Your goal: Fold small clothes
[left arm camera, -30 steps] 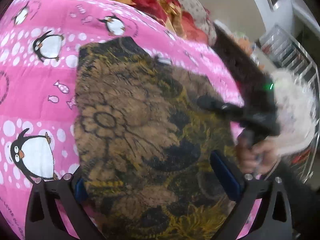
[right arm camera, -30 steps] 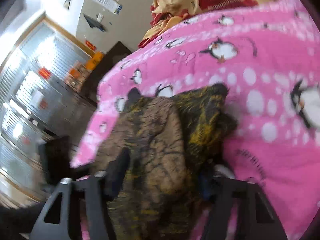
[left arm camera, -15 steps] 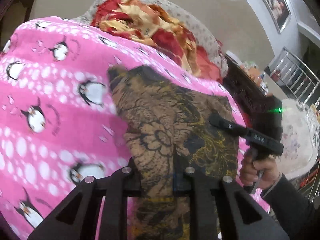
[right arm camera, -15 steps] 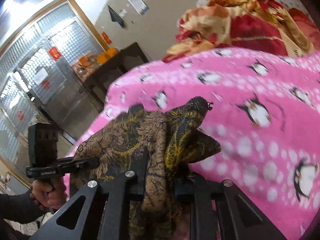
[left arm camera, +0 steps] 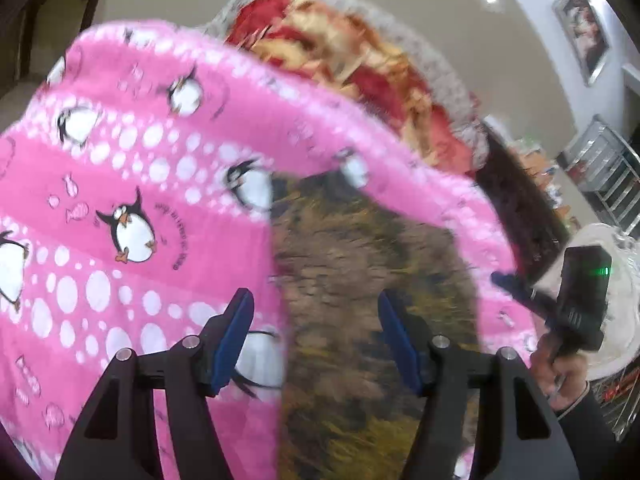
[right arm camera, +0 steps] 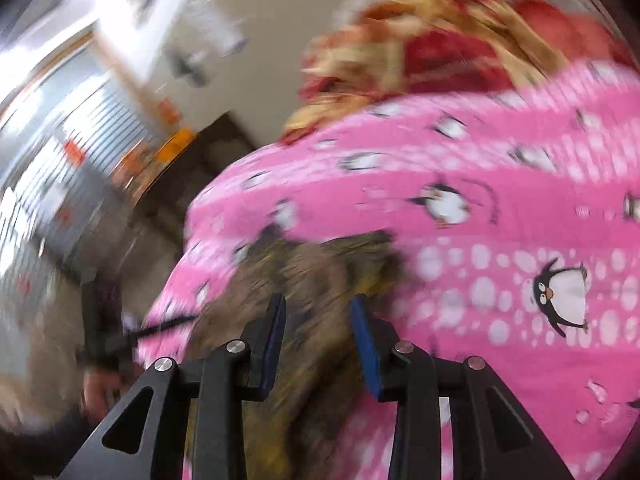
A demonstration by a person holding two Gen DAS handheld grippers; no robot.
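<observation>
Pink penguin-print blanket (left arm camera: 132, 168) covers the surface, with a red and yellow quilt (left arm camera: 360, 68) bunched at its far end. On the blanket lies a brown and yellow patterned garment (left arm camera: 360, 264), blurred in both views, stretching from near the blanket's far edge toward the cameras. The left gripper (left arm camera: 316, 320) has its jaws opening above the garment, blue pads apart and pressing on nothing. The right gripper (right arm camera: 318, 320) is likewise opening over the cloth, its pads clear of the fabric; it shows at the right of the left wrist view, held by a hand (left arm camera: 560, 368).
</observation>
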